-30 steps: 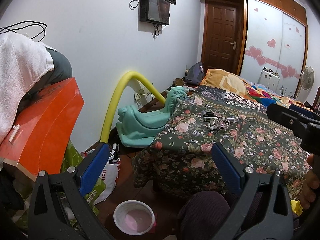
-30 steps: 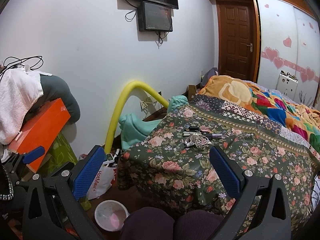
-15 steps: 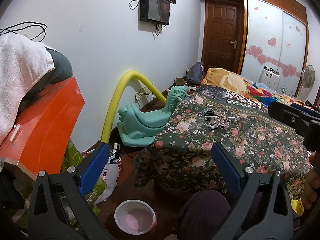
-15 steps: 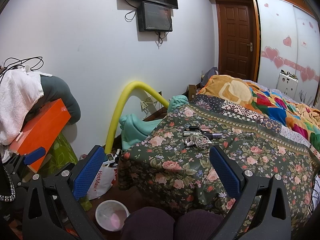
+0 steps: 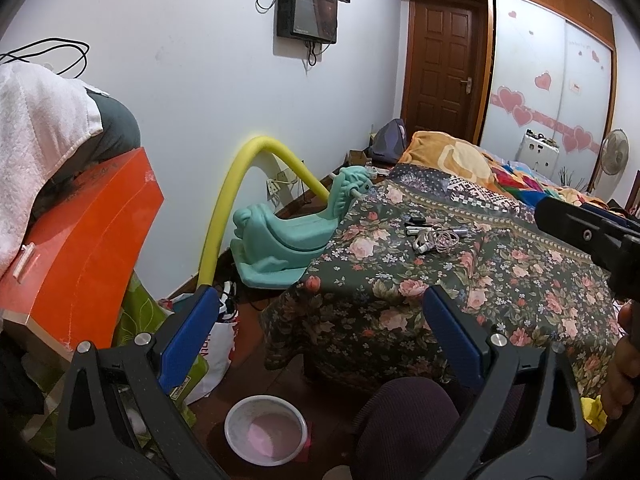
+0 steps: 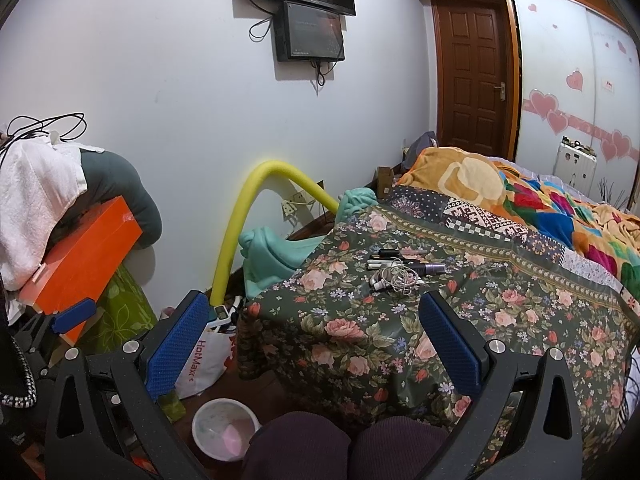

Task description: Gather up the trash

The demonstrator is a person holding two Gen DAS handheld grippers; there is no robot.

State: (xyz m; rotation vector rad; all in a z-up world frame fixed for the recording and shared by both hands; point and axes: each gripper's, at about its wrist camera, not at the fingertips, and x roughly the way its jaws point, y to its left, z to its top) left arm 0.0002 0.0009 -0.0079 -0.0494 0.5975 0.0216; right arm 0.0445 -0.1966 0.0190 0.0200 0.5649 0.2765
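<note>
Both tongs wide open, empty, above the near bed edge.
Left tongs [image 5: 316, 332] and right tongs [image 6: 312, 328] apart; tangled earphone cable [image 6: 394, 278] with pens on floral bedspread [image 6: 500, 312], far centre; white bowl [image 6: 224, 434] on floor, near left.

A glossy floral cloth [image 6: 400, 320] covers the bed's near end, with soft fleecy blankets [image 6: 540, 204] behind. A door [image 6: 472, 76] of dark polished wood stands beyond. On the floor — a smooth white plastic bowl [image 5: 266, 428] and a shiny turquoise plastic rocker [image 5: 288, 236]. A rough white towel [image 5: 36, 120] drapes over a lacquered orange box [image 5: 84, 240].
</note>
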